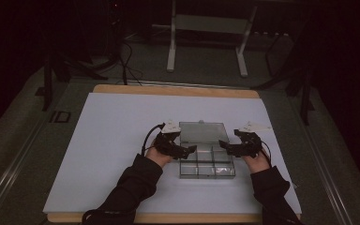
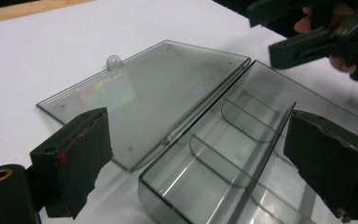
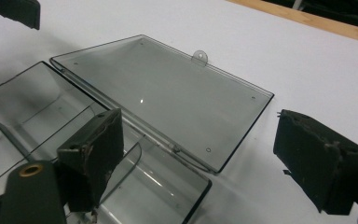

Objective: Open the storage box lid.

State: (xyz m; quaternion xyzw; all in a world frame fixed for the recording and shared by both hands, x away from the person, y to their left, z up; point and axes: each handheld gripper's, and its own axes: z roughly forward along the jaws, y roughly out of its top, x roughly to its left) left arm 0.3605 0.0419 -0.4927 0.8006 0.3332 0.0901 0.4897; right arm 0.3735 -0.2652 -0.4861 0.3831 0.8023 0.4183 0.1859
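Observation:
A clear plastic compartment box (image 1: pixel 206 164) lies open on the white sheet, its dividers bare and its cells empty. Its lid (image 1: pixel 203 131) is folded back flat on the far side. My left gripper (image 1: pixel 190 150) is at the box's left end and is open. In the left gripper view its jaws (image 2: pixel 200 154) straddle the box's corner and hinge, with the pads apart from the plastic. My right gripper (image 1: pixel 224 145) is open at the right end. In the right gripper view it (image 3: pixel 205 154) spans the lid's corner (image 3: pixel 223 140) without touching it.
The white sheet (image 1: pixel 117 140) covers a wooden board (image 1: pixel 178 90) on a dark green table. A metal stand (image 1: pixel 206 28) rises behind the board. Cables (image 1: pixel 126 65) trail at the back left. The lid's hanging tab (image 2: pixel 114 61) points away from me.

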